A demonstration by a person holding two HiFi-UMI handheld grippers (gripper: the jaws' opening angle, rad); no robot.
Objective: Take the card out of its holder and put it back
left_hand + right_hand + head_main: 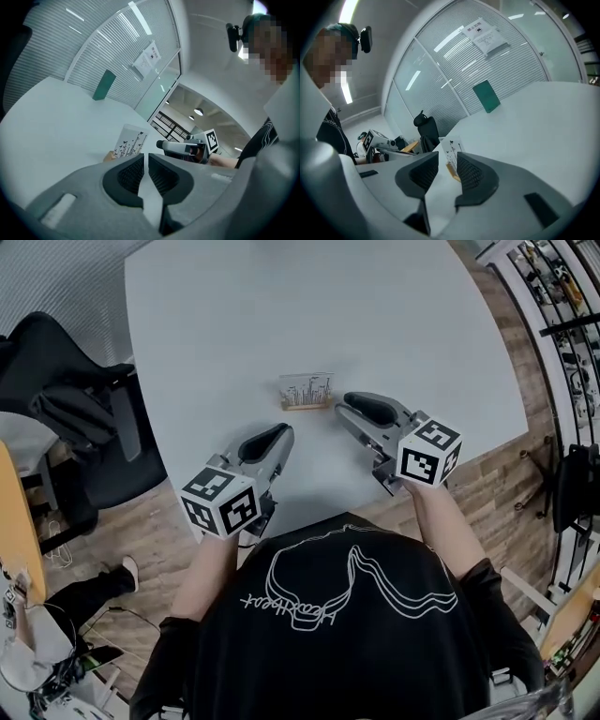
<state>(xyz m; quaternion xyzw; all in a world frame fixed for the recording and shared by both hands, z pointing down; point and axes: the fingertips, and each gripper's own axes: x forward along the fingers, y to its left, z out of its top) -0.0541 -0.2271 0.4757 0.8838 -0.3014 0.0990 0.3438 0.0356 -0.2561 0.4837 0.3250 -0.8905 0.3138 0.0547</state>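
Looks like the reach-in step: the card (pixel 307 387) stands in its wooden holder (pixel 306 406) toward the near edge of the surface (pixel 281 306), untouched. Right tool (pixel 345 405) is partly released and empty, just beside the holder. Left tool (pixel 282 433) is basically clenched on nothing. Next I'd guess right pinches the card's top edge and lifts straight up

Rounded pale grey tabletop (pixel 234 324), seen from above, with its curved near edge at 6 o'clock. One item rests directly on it: a small light wooden block holder (pixel 306 406), slightly toward 6 o'clock from the middle of the visible surface. It bears an upright white card printed with dark plant silhouettes (pixel 307 388).
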